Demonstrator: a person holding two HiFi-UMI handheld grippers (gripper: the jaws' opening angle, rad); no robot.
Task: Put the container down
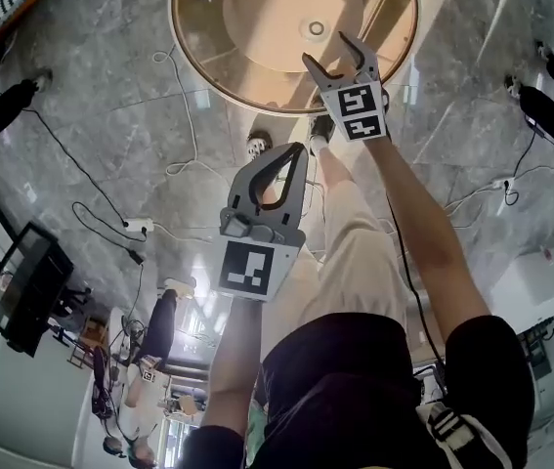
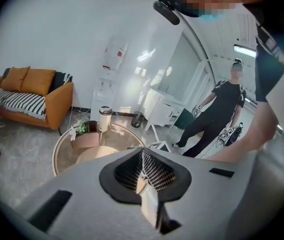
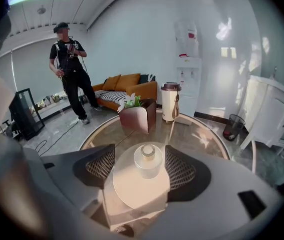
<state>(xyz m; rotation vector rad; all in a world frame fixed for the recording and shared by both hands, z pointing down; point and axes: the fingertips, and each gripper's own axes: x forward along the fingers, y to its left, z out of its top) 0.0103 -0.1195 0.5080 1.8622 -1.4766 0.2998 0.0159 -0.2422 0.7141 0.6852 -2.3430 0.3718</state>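
Note:
The container (image 3: 148, 160) is a small clear jar with a round cap, standing upright on the round glass table (image 3: 202, 136). In the head view the container (image 1: 316, 28) sits near the table's centre, just past my right gripper (image 1: 325, 49). In the right gripper view, that gripper (image 3: 142, 168) is open, with one mesh pad on each side of the jar and a gap on both sides. My left gripper (image 1: 298, 151) is shut on nothing, held over the floor short of the table (image 1: 208, 37). In its own view the left gripper (image 2: 140, 159) shows its pads pressed together.
A brown box with a plant (image 3: 137, 115) and a white jug (image 3: 170, 101) stand at the table's far side. One person (image 3: 71, 69) stands beyond the table, another (image 2: 217, 114) to the right. Cables (image 1: 91, 179) and a black screen (image 1: 22, 286) lie on the floor. An orange sofa (image 2: 29, 96) is against the wall.

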